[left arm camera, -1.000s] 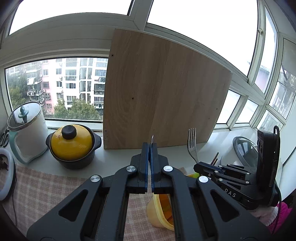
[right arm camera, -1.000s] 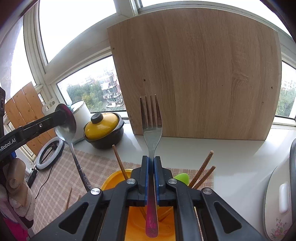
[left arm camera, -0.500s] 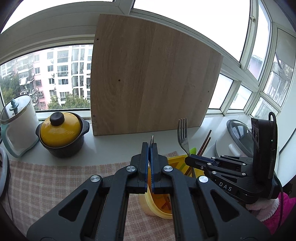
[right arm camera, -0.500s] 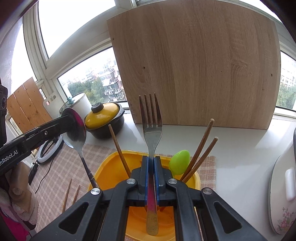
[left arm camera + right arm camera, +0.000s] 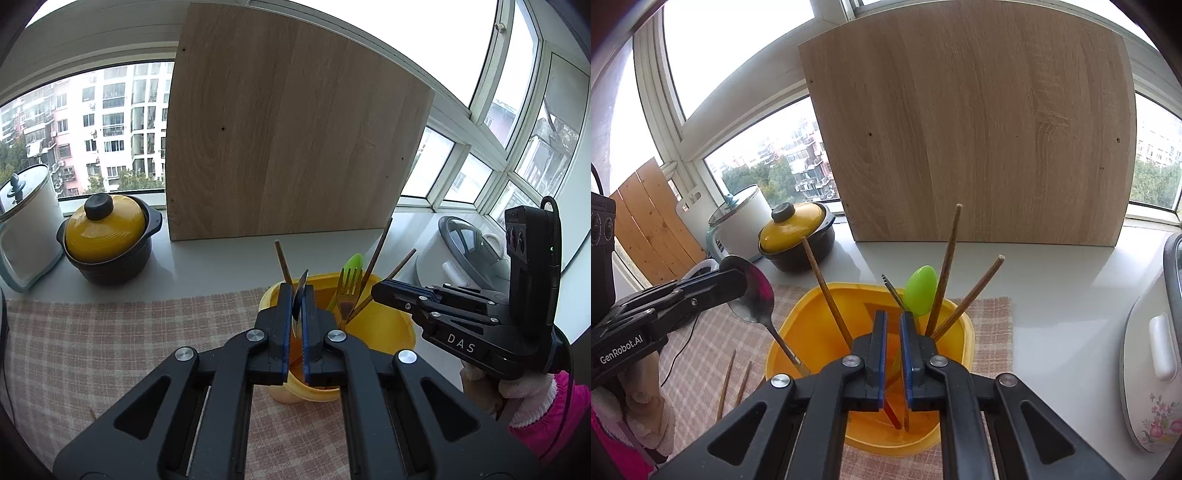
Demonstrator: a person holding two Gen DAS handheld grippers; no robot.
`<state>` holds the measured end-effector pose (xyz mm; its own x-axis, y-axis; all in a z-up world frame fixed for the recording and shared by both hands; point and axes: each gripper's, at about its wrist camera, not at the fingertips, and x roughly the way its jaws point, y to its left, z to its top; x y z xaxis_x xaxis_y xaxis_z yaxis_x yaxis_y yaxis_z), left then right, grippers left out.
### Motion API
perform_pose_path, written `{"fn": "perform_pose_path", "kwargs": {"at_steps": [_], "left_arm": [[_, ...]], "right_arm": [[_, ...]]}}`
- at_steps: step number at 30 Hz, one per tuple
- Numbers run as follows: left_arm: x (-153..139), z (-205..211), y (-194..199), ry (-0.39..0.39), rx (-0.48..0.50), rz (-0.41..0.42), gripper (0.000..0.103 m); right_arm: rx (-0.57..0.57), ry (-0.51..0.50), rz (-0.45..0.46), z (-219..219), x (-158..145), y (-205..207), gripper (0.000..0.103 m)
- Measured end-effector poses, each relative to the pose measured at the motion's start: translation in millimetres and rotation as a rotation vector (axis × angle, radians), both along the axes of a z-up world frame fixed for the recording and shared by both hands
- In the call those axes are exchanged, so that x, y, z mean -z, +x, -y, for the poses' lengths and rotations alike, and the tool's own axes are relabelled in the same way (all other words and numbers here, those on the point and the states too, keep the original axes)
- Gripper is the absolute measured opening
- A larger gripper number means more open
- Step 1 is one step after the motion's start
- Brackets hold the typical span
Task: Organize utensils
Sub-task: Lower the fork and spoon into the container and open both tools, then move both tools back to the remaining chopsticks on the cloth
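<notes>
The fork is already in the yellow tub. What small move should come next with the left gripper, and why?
Probably open the left gripper and let the metal spoon drop: its handle already reaches inside the yellow tub, beside the fork, and the right gripper stands open.

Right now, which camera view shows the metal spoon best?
The right wrist view: the metal spoon shows its whole bowl, gripped by the left gripper, with the handle reaching down into the yellow container. In the left wrist view only a thin edge of the bowl sticks out between that gripper's fingers.
</notes>
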<state>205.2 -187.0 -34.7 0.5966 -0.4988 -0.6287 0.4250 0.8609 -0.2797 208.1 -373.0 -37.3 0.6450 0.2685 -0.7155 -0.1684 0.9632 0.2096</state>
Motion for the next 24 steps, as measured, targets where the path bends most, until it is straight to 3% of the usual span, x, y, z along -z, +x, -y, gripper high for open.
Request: {"fn": "perform_pose_path", "kwargs": {"at_steps": [4, 21, 24], "left_arm": [[0.8, -2.7, -4.3, -0.009, 0.001, -0.02, 0.008], [-5.2, -46.1, -32.3, 0.003, -0.051, 0.0, 0.008], [-2.8, -61.9, -38.3, 0.017, -0.072, -0.003, 0.008]], "right_arm": [[0.0, -0.013, 0.026, 0.5, -7.7, -8.1, 0.019], [-0.002, -0.03, 0.053, -10.0, -18.8, -34.0, 0.03], [-0.014, -0.021, 0.057, -16.7, -20.1, -39.8, 0.045]]}}
